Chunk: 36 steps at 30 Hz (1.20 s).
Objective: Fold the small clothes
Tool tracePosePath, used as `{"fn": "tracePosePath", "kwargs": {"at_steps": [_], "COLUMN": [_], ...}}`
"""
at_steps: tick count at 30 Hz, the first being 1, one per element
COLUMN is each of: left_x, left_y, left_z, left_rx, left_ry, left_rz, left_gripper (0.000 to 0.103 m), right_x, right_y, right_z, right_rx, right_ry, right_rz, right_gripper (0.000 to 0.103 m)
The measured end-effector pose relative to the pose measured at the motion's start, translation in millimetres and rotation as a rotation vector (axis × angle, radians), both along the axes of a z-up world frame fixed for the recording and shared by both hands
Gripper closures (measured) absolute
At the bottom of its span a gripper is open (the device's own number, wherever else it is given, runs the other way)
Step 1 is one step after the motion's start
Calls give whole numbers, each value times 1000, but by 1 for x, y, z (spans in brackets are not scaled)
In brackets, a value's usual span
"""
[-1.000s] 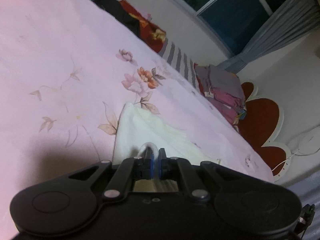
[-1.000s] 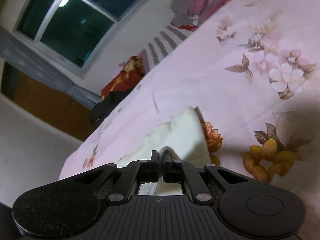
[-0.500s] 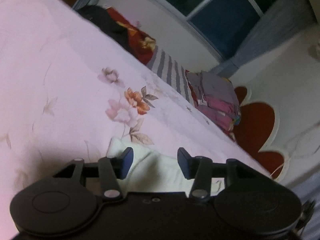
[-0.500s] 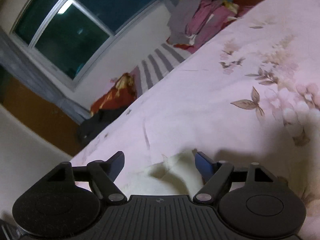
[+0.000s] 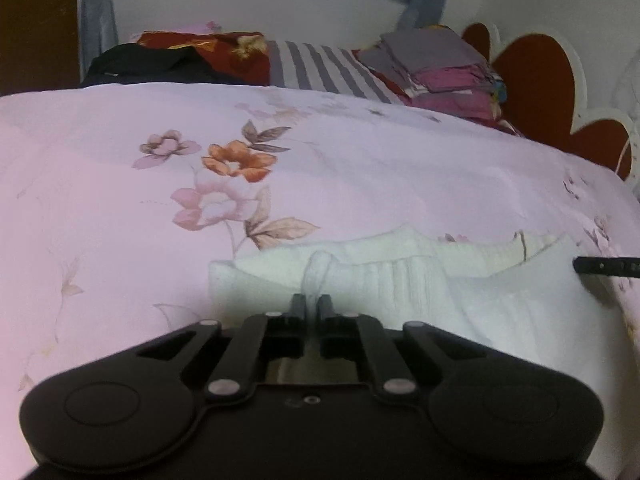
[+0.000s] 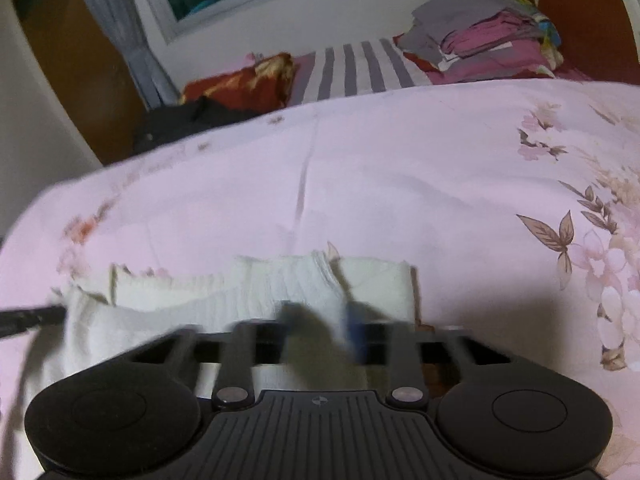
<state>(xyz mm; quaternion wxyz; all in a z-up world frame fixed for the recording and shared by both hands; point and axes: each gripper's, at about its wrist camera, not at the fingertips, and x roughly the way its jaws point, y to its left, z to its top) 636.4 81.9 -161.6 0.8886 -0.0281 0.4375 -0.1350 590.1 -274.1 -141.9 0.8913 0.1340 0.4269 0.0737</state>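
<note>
Your left gripper (image 5: pixel 313 305) points forward and down, its jaws pinched together on a raised pleat of the white garment (image 5: pixel 400 276). Your right gripper (image 6: pixel 320 316) points down at the same slant; its jaws are closing, blurred with motion, with a gap left between them and the cloth lying in that gap. Each gripper's black tip shows at the edge of the other's view
</note>
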Motion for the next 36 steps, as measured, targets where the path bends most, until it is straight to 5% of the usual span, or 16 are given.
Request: {"fn": "tracePosePath", "kwargs": {"at_steps": [3, 8, 17, 18, 19, 20, 21, 22, 24, 28, 30, 36], "left_x": [-9, -17, -8, -7, -7, -9, -12, -18, -27, -33, -35, -33], "left_y": [4, 22, 6, 3, 0, -3, -8, -13, -24, -52, -66, -92], "left_z": [5, 6, -5, -5, -3, 0, 4, 10, 22, 37, 39, 27], "left_rx": [-11, -75, 10, 31, 62, 97, 136, 170, 204, 166, 151, 123], "left_ry": [-68, -129, -79, -80, -87, -94, -114, -159, -218, -246, -248, -209], "left_rz": [26, 123, 107, 91, 73, 63, 63, 68, 51, 9, -18, -35], "left_gripper": [100, 100, 100, 96, 78, 62, 31, 19, 21, 21, 22, 22], "right_x": [-4, -17, -6, -6, -6, -6, -8, -11, -21, -24, -21, -12], "right_y": [1, -12, -12, -11, -11, -10, -6, -2, 7, 43, 62, 103], "right_z": [0, 11, -11, -11, -8, -5, 1, 7, 18, 26, 25, 10], "right_rx": [-41, -49, -63, -70, -76, -92, -135, -183, -170, -145, -107, -46], "right_ry": [-39, -139, -42, -41, -44, -50, -68, -108, -203, -225, -206, -137], "right_rz": [12, -60, -89, -83, -84, -88, -106, -126, -71, 33, 86, 161], "right_gripper": [102, 102, 102, 101, 100, 91, 49, 17, 18, 54, 62, 62]}}
